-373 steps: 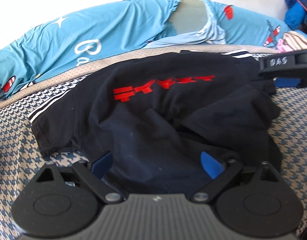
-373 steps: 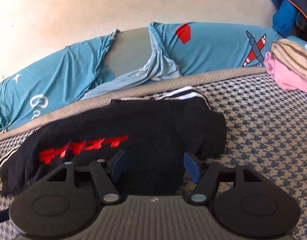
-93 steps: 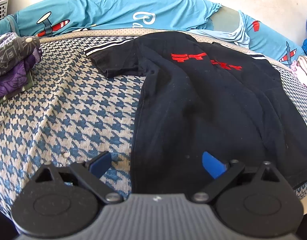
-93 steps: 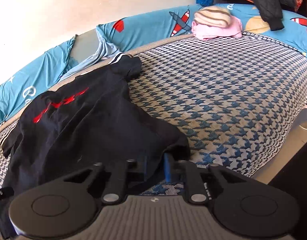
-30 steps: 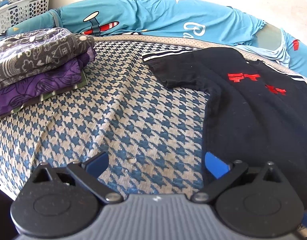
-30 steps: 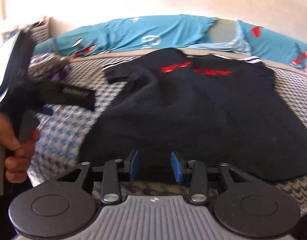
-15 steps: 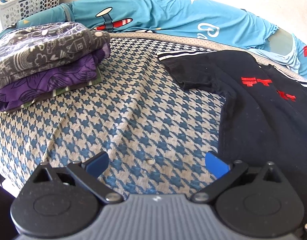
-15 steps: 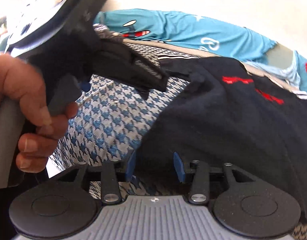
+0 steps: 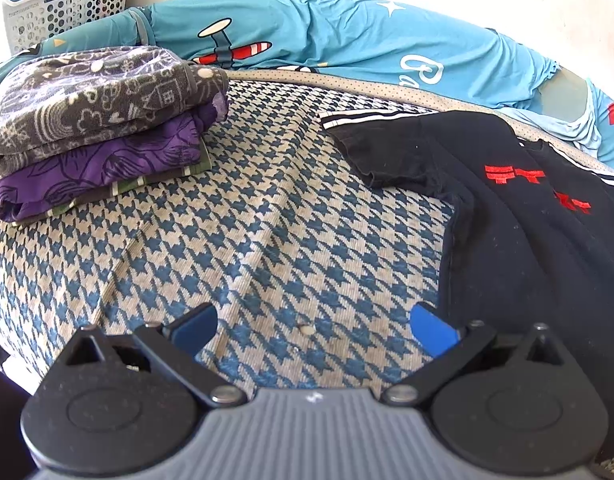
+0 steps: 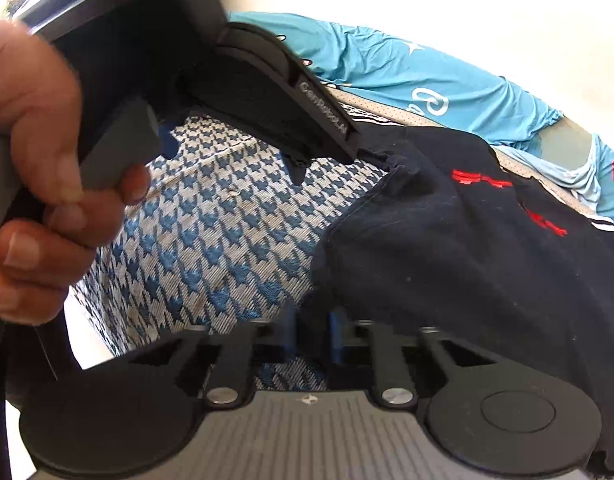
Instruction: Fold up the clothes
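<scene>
Across the right half of the left wrist view: black T-shirt with red lettering, lying on the blue-and-cream houndstooth bedspread, one white-striped sleeve reaching toward upper centre. At the bottom of that frame: left gripper, blue pads spread wide apart, nothing between them, the right-hand pad just beside the shirt's side edge, bare bedspread in the gap. At upper left: stack of folded clothes, grey patterned piece on top, purple beneath, well apart from the shirt. Behind it, in the top left corner: white perforated laundry basket. Along the top: turquoise cover with aeroplane print.

In the right wrist view, lower centre: right gripper, pads drawn close together and pinching the shirt's lower left corner, dark fabric bunched between them. At the left edge: hand wrapped round the other gripper's handle, its black body reaching toward the sleeve at upper centre.
</scene>
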Demonstrator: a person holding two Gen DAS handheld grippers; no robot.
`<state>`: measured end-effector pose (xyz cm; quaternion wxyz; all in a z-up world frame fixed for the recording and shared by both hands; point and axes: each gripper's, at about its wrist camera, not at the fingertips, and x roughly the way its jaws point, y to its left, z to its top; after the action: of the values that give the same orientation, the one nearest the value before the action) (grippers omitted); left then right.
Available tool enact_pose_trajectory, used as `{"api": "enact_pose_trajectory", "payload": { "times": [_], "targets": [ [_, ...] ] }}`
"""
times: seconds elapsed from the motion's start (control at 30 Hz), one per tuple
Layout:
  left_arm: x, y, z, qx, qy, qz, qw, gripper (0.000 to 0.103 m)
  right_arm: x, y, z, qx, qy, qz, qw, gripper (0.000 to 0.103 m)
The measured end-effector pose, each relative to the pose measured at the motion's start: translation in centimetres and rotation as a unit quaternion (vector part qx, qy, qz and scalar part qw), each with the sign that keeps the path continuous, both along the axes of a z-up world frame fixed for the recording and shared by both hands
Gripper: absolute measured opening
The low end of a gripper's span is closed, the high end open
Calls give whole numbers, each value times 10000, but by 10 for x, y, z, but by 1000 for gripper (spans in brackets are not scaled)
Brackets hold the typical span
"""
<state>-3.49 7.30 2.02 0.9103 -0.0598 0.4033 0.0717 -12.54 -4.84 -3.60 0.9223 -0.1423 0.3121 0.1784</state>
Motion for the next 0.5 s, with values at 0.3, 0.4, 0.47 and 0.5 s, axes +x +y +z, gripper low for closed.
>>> {"api": "enact_pose_trajectory", "payload": {
  "times": [0.3,0.4,0.47,0.5],
  "targets": [
    [-4,9,20,437,-530,306,9972,103,10,13,23,718,321,366,9962,10],
    [-2,12,16,399,-423,286,9979,103,12,12,14,654,515,442,9955,13],
    [-1,10,14,423,-366,270,9981,103,8,10,11,730,696,589,9932,14],
    [-1,10,13,426,-358,265,9981,103,5,9,10,742,718,683,9923,14]
  ]
}}
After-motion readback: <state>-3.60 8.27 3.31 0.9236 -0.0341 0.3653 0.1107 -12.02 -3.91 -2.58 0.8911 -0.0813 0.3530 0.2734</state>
